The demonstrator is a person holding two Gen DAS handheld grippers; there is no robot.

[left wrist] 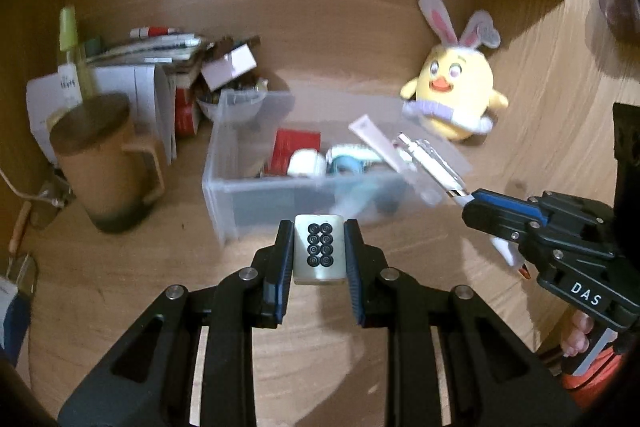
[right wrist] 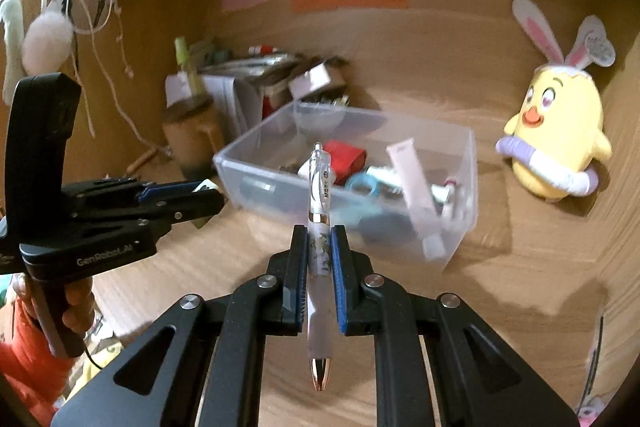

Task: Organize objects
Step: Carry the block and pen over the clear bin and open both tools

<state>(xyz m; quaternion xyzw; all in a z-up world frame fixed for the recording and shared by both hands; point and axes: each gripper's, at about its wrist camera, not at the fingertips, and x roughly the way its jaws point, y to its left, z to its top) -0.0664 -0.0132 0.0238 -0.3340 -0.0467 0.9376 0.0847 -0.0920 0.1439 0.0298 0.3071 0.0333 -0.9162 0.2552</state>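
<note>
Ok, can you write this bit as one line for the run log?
left gripper: shut on mahjong tile | right gripper: shut on pen | clear bin: ahead, holds items

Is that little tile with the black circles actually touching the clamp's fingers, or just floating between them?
Touching. In the left wrist view, the left gripper has both fingers pressed flat against the sides of the mahjong tile, with no gap showing.

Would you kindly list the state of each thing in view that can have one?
Left tool: shut on the white mahjong tile, lifted off the wooden desk.
Right tool: shut on the white ballpoint pen, tip toward the camera.
Clear plastic storage box: open, partly filled.
Brown lidded mug: lid on.
Yellow chick plush: upright.
</note>
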